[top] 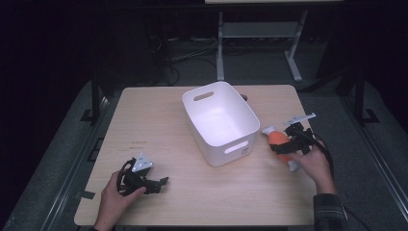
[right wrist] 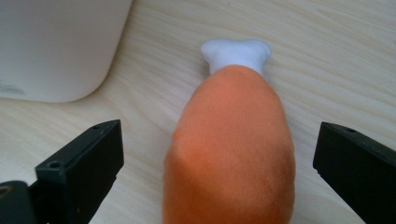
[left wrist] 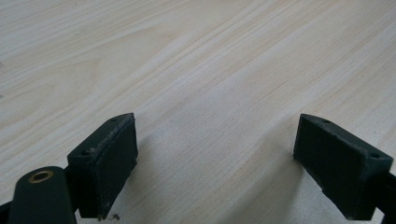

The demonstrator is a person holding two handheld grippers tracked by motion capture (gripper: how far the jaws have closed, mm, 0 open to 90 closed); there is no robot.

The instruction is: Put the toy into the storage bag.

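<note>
Pale wood table (top: 192,192) (light grain): white bin (top: 220,122), orange plush drumstick (top: 279,139).

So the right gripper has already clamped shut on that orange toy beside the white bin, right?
Not yet. In the right gripper view the right gripper is open: its jaws stand apart on either side of the orange toy with gaps showing. The toy does lie beside the white bin.

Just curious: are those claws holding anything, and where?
Nothing. The right gripper is open around the orange toy's middle, not touching; the left gripper is open over the table.
</note>
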